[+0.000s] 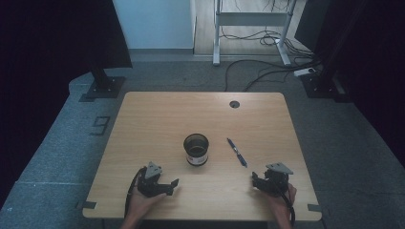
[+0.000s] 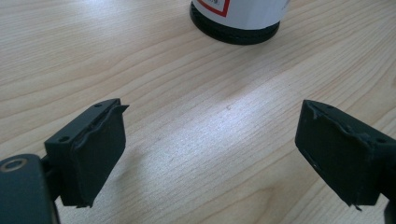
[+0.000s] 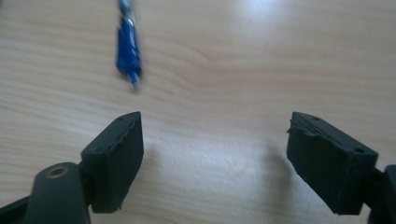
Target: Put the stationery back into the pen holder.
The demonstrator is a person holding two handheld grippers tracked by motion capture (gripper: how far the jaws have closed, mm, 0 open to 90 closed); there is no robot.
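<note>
blue pen (image 3: 128,46) lies ahead of right tool (image 3: 215,158).

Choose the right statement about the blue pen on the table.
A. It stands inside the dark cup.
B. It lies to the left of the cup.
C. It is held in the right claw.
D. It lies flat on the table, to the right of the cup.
D: in the high view the blue pen lies flat on the wooden table, to the right of the cup and apart from it.

Wood table (image 1: 143,124); dark cup (image 1: 196,149) at centre, blue pen (image 1: 237,152) just right of it, apart.
</note>
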